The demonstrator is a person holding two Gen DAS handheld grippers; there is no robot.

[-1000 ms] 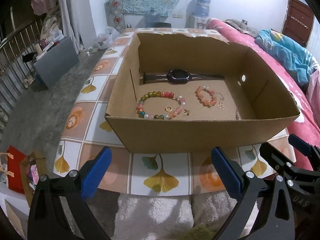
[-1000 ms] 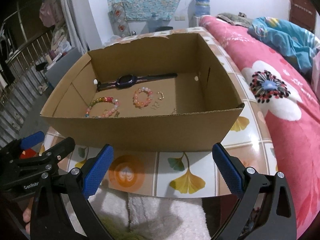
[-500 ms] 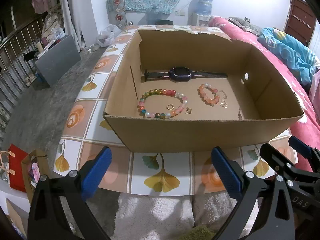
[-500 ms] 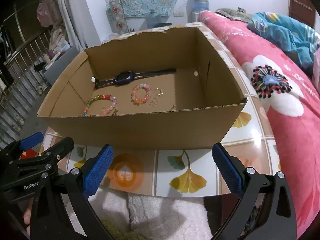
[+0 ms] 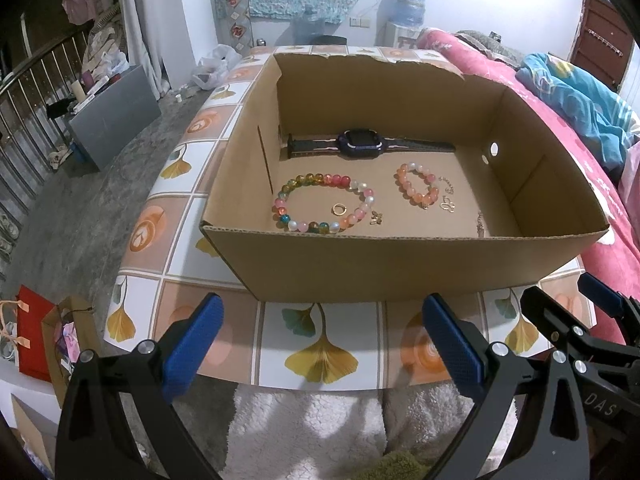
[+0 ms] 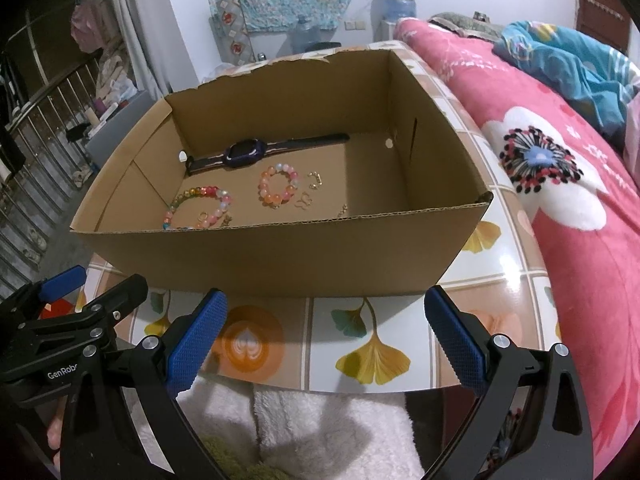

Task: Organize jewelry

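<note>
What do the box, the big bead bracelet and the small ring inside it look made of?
Box: corrugated cardboard, matte brown; fluting shows along the cut rim.
Big bracelet: glossy translucent beads, glass or plastic, cannot tell which.
Ring: gold-coloured, shiny, probably metal.

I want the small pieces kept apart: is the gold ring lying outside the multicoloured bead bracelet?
No, the gold ring lies on the box floor inside the loop of the multicoloured bead bracelet.
</note>
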